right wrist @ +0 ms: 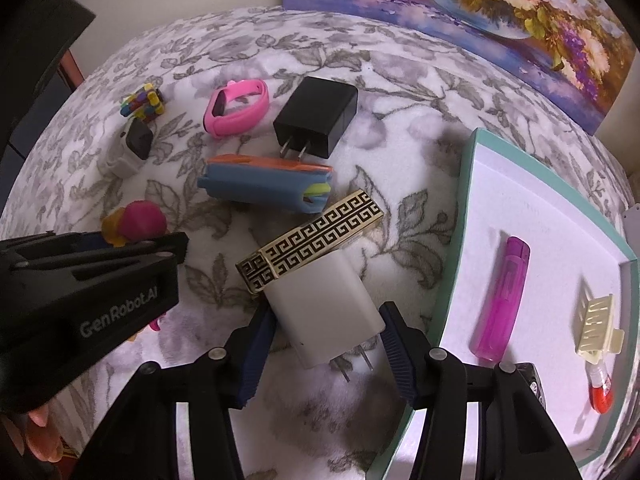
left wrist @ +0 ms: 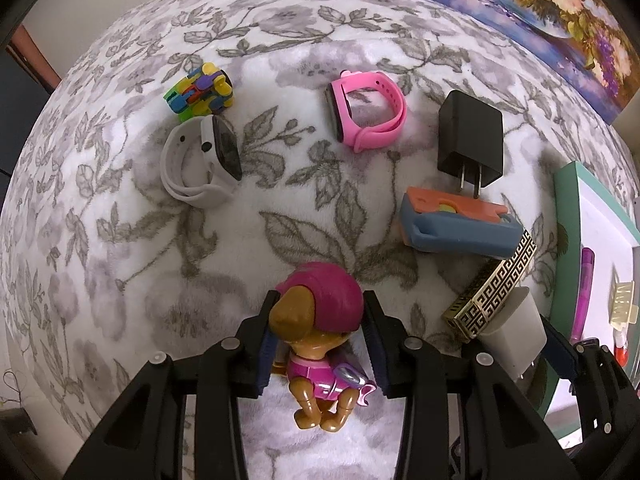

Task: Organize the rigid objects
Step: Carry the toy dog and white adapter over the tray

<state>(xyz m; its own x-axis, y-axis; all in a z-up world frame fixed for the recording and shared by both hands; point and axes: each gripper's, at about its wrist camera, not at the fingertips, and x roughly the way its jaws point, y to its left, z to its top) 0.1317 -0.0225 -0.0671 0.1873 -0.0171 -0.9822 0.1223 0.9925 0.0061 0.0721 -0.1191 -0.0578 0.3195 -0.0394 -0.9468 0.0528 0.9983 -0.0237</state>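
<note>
On plush floral fabric, left gripper [left wrist: 320, 344] pinches a glossy plastic pup [left wrist: 320, 332] — right gripper [right wrist: 324, 344] clamps a smooth white charger [right wrist: 320, 308].

Two tongs are in view, the left gripper [left wrist: 320, 344] and the right gripper [right wrist: 326, 350]. One toy pup figure [left wrist: 320, 320] sits between the left tongs' fingers. There are two wall chargers: a white charger [right wrist: 324, 304] between the right tongs' fingers and a black charger [right wrist: 316, 116] well ahead of them. Two wrist watches lie ahead of the left tongs, one pink watch [left wrist: 366, 110] and one white watch [left wrist: 204, 162]. One multicoloured block toy [left wrist: 202, 90] lies beyond the white watch. One blue-and-orange case [right wrist: 266, 184] and one gold patterned bar [right wrist: 312, 236] lie ahead of the right tongs. One teal-rimmed tray [right wrist: 464, 184] to their right holds three things: one pink lighter [right wrist: 502, 300], one cream hair clip [right wrist: 598, 324] and one small red-ended item [right wrist: 600, 388].
</note>
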